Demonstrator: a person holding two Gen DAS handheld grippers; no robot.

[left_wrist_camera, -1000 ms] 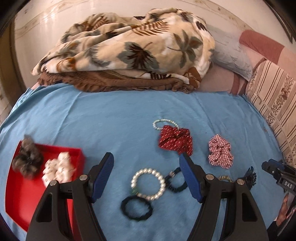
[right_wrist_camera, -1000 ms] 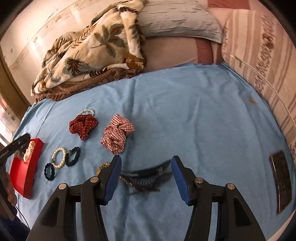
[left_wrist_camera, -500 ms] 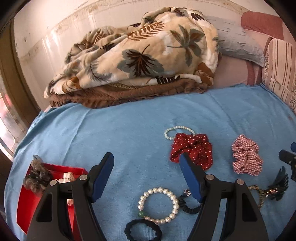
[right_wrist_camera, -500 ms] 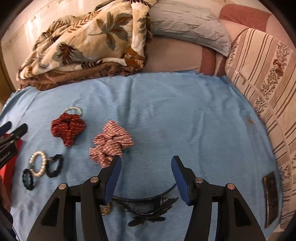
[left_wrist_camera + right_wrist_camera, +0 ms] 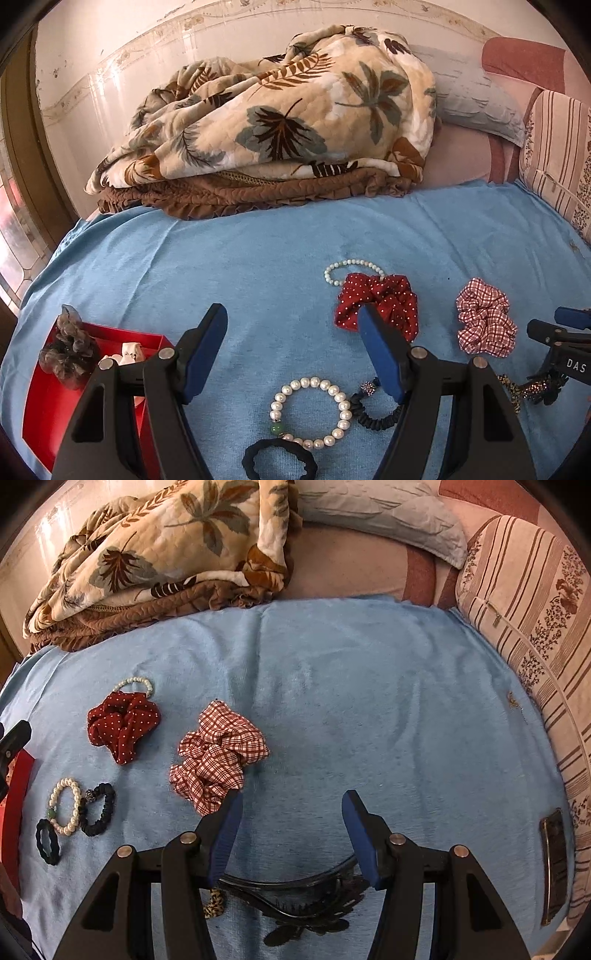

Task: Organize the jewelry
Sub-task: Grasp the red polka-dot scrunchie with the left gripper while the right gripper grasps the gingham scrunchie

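We judge the step to be reaching for a pick-up: our right gripper point(image 5: 291, 830), jaws parted and empty, tilts steeply down over the black toothed hair clip point(image 5: 295, 897) on the blue bedsheet point(image 5: 369, 701). Next we must lower, straddle and close. Our left gripper point(image 5: 291, 350), likewise open and empty, hovers above the white pearl bracelet point(image 5: 312, 411), beside the red cardboard tray point(image 5: 48, 417).

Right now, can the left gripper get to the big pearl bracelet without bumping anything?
Probably yes. The left gripper has its jaws open with nothing between them, and the pearl bracelet lies bare on the blue sheet just below them. The black hair tie and dark beaded band touch it, so they might get nudged.
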